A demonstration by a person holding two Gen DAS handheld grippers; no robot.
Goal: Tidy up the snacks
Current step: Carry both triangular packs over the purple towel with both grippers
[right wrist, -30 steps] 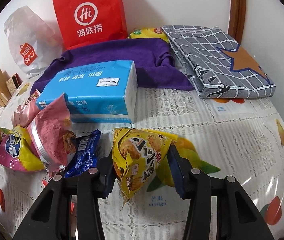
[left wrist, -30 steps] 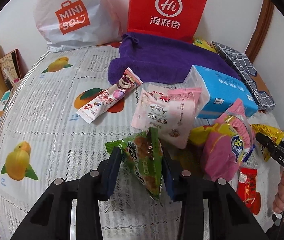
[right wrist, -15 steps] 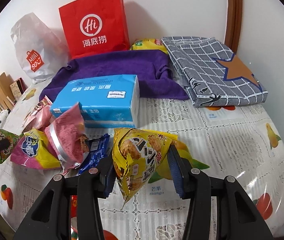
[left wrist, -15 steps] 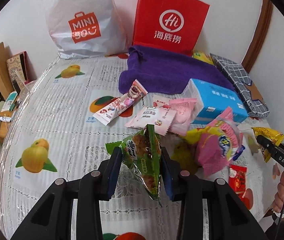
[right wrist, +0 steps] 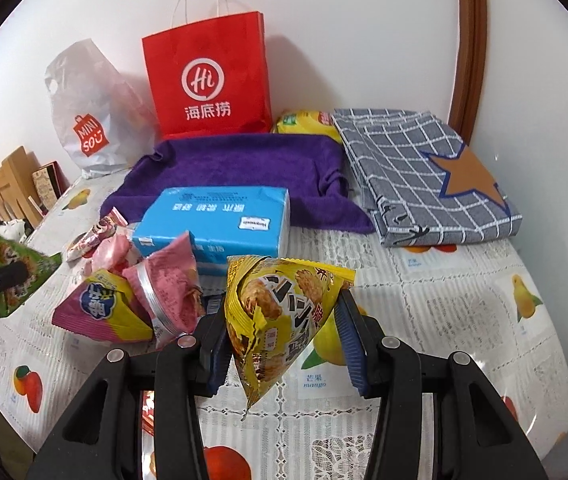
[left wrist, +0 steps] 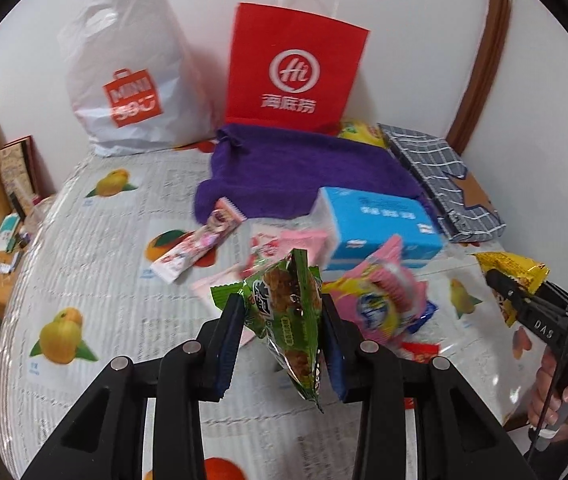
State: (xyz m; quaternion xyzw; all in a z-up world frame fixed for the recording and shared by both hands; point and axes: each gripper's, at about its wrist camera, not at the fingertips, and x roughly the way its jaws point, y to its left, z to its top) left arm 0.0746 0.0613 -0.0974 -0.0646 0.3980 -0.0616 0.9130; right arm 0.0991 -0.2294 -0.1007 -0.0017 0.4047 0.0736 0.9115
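Two snack packets held above the bench, ready to sort.

Left wrist: left gripper [left wrist: 281,330] jaws clamp the green packet [left wrist: 290,316] in front of the tissue box [left wrist: 380,226]. Right wrist: right gripper [right wrist: 281,338] jaws clamp the yellow packet [right wrist: 279,316] before that box; next likely needs a drop spot.

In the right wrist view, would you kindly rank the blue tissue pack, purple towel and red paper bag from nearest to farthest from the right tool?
1. Blue tissue pack: just beyond the right tool, slightly left.
2. Purple towel: spread behind the pack.
3. Red paper bag: upright against the back wall.
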